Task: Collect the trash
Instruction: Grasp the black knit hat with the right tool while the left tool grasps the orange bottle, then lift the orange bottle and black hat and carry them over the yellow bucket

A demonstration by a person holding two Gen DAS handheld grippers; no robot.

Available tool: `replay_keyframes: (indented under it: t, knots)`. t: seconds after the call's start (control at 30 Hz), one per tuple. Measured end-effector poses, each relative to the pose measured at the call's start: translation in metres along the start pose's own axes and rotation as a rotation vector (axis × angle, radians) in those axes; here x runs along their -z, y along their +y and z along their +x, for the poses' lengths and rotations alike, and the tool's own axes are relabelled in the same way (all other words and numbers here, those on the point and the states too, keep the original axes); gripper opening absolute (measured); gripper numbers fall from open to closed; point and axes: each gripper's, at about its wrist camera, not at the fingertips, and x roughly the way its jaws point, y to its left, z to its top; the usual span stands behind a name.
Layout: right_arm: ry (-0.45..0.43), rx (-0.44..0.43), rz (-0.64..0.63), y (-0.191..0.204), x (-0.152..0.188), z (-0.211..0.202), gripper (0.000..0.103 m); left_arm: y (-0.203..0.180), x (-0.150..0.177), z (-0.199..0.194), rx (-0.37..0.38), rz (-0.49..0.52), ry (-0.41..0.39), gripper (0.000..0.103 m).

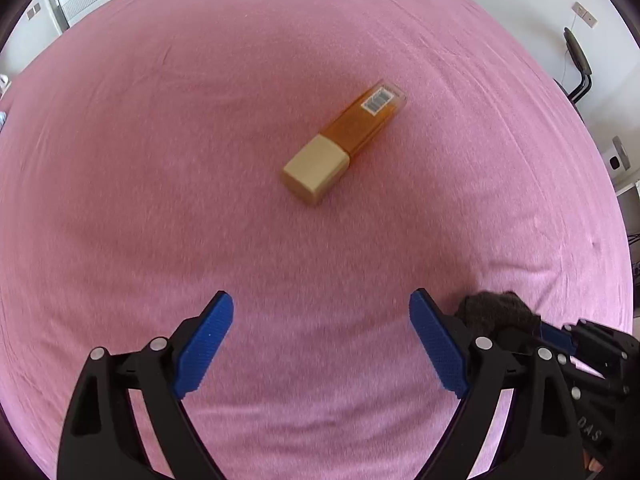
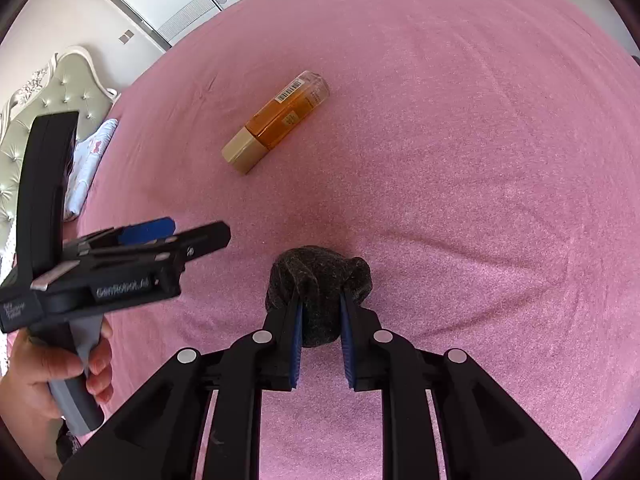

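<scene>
An amber bottle [image 1: 348, 140] with a cream cap and a barcode label lies on its side on the pink bedsheet [image 1: 160, 160]; it also shows in the right wrist view [image 2: 276, 122]. My left gripper [image 1: 320, 308] is open and empty, above the sheet, with the bottle ahead of it. My right gripper [image 2: 320, 300] is shut on a dark grey wad of fabric [image 2: 318, 276]. That wad also shows at the lower right of the left wrist view [image 1: 496, 310]. The left gripper shows in the right wrist view [image 2: 160, 232], to the left.
A grey tufted headboard [image 2: 44, 112] and a pale patterned pillow [image 2: 88, 164] are at the bed's left end. A white wardrobe [image 2: 172, 4] stands beyond. A black chair [image 1: 578, 64] stands off the bed's right side.
</scene>
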Motion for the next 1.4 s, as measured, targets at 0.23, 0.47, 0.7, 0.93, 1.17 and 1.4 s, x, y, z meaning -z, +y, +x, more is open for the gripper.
replay_keyframes:
  t: [0.23,0.47,0.7,0.93,1.17,1.4]
  knots:
    - [-0.013,-0.027,0.022,-0.002,0.003,0.000,0.016,-0.015,-0.064,0.028,-0.067,0.083,-0.010,0.089]
    - [-0.015,-0.046,0.057,-0.008,0.007,-0.004,0.017,-0.015,-0.088,0.057,-0.091,0.018,0.052,0.059]
    - [-0.010,-0.045,0.055,-0.010,0.006,-0.010,0.017,-0.033,-0.074,0.049,-0.060,0.026,0.044,0.035]
    - [-0.010,-0.055,0.070,-0.012,0.019,-0.032,0.016,-0.026,-0.002,0.022,0.089,-0.071,0.039,0.032]
    - [0.006,-0.031,0.054,-0.010,0.061,-0.065,0.016,-0.023,0.095,-0.012,0.161,-0.133,0.068,0.032]
    - [0.041,-0.019,0.065,-0.005,0.126,-0.094,0.016,-0.049,0.187,-0.060,0.207,-0.148,0.080,0.032]
